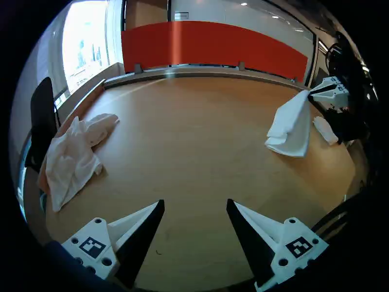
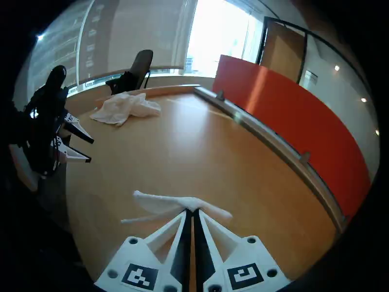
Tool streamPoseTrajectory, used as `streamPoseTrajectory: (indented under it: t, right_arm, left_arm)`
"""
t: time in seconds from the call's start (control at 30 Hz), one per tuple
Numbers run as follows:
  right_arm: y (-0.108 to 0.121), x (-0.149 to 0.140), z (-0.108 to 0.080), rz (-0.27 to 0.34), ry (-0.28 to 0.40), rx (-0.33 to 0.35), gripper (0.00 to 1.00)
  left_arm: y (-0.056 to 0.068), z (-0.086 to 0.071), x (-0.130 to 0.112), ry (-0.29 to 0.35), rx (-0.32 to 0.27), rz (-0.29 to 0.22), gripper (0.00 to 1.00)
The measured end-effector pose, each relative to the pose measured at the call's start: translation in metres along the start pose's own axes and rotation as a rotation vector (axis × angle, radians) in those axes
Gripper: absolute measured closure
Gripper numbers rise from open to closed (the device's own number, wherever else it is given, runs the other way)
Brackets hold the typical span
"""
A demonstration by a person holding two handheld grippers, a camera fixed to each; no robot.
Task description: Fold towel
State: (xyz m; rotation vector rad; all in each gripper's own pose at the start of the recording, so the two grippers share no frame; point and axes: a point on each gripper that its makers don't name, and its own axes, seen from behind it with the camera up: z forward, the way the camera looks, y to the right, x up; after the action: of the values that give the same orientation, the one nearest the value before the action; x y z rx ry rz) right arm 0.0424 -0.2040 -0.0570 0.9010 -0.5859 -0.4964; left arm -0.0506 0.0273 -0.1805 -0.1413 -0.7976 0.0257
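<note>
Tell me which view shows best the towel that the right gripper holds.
The left gripper view: the towel hangs there whole from the right gripper. The right gripper view looks along its pinched edge, so little shows.

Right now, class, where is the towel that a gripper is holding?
The towel hangs at the right of the left gripper view, pinched by the right gripper over the wooden table, across from the crumpled cloth.
</note>
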Motion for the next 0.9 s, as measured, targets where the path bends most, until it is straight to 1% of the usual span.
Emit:
streamPoseTrajectory:
  t: [0.17,0.3,0.57,0.9]
  right_arm:
    - [0.025,0.008,-0.022,0.003,0.006,-0.038,0.97]
    - [0.047,0.004,-0.037,0.018,0.003,-0.077,0.97]
    - [0.090,-0.014,-0.067,0.055,-0.013,-0.143,0.97]
    - [0.137,-0.041,-0.095,0.093,-0.044,-0.208,0.97]
  left_arm:
    - [0.004,-0.001,0.005,0.009,-0.005,0.008,0.05]
    - [0.006,-0.001,0.008,0.013,-0.009,0.013,0.05]
    - [0.009,-0.003,0.011,0.017,-0.016,0.020,0.05]
    - [0.015,-0.003,0.013,0.014,-0.022,0.031,0.05]
